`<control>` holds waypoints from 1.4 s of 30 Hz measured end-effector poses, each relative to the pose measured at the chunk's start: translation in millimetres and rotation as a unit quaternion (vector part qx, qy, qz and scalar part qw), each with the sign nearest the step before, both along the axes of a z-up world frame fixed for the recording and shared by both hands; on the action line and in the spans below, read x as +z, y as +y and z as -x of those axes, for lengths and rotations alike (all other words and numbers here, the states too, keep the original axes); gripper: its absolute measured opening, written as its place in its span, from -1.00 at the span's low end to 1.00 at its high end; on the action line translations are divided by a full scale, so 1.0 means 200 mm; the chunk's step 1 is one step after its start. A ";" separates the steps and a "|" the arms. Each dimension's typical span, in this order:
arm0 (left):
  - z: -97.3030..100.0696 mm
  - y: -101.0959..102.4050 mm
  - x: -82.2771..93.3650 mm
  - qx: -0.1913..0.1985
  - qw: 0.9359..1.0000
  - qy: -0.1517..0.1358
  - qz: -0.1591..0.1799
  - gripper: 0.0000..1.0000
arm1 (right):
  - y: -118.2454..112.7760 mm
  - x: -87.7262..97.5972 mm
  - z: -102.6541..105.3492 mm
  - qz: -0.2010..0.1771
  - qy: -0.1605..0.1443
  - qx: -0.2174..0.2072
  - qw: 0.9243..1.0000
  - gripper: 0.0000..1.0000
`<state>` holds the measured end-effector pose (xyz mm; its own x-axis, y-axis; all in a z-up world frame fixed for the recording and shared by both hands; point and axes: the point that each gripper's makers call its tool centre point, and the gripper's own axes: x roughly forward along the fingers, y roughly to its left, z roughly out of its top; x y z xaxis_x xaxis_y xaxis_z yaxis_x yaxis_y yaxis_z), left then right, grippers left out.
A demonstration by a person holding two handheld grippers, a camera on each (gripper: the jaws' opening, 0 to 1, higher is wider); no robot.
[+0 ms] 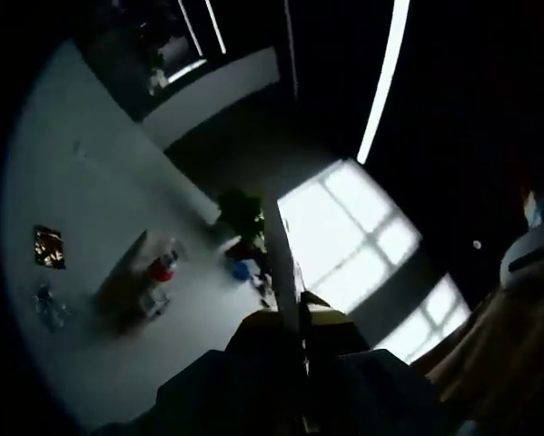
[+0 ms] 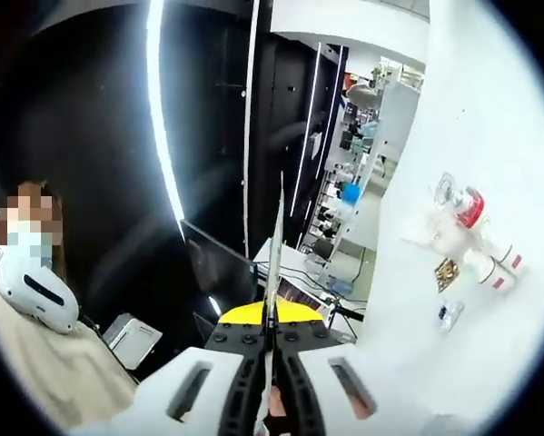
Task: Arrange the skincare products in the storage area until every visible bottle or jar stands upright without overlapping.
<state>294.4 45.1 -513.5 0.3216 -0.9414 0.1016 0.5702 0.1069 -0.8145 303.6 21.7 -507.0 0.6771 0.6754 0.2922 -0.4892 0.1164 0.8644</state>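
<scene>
Small bottles and jars stand far off on a pale surface [image 2: 489, 136]. In the right gripper view a red-capped one [image 2: 469, 207] sits beside a clear jar [image 2: 446, 189] and white bottles [image 2: 488, 263]. In the dim left gripper view I make out a red-capped item [image 1: 163, 270], a blue one [image 1: 242, 270] and a clear one [image 1: 49, 305]. My left gripper [image 1: 273, 211] and right gripper [image 2: 280, 193] both point away into the room. Each has its jaws pressed together in a thin line with nothing between them, far from the products.
A person in beige wearing a white headset [image 2: 31, 283] is at the left of the right gripper view and at the right edge [image 1: 530, 254] of the left one. Long light strips [image 2: 153, 100], bright windows [image 1: 344, 227] and stocked shelves [image 2: 353, 182] fill the background.
</scene>
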 end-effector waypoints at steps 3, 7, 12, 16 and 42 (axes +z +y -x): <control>0.02 0.02 -0.05 -0.003 1.000 0.001 -0.026 -0.89 | 0.01 -0.04 0.00 0.021 0.010 0.007 1.000 -0.97; 0.04 0.04 -0.11 -0.002 0.999 0.007 -0.047 -0.89 | 0.03 -0.10 0.00 0.041 0.024 0.013 0.999 -0.97; 0.06 0.07 -0.19 0.008 0.997 0.060 -0.042 -1.00 | 0.06 -0.20 0.00 0.078 0.048 0.016 0.996 -0.97; 0.06 0.09 -0.21 0.018 0.996 0.081 -0.019 -1.00 | 0.07 -0.22 0.00 0.103 0.020 0.002 0.994 -0.90; -0.01 0.22 -0.55 0.088 0.972 0.216 0.018 -1.00 | -0.03 -0.48 0.03 0.238 0.023 -0.008 0.971 0.39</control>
<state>295.6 90.0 -623.6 0.4968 -0.8666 -0.0460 0.1503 0.1381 -0.9789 297.7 15.3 -602.7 0.6933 0.7161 -0.0806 -0.4470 0.5150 0.7314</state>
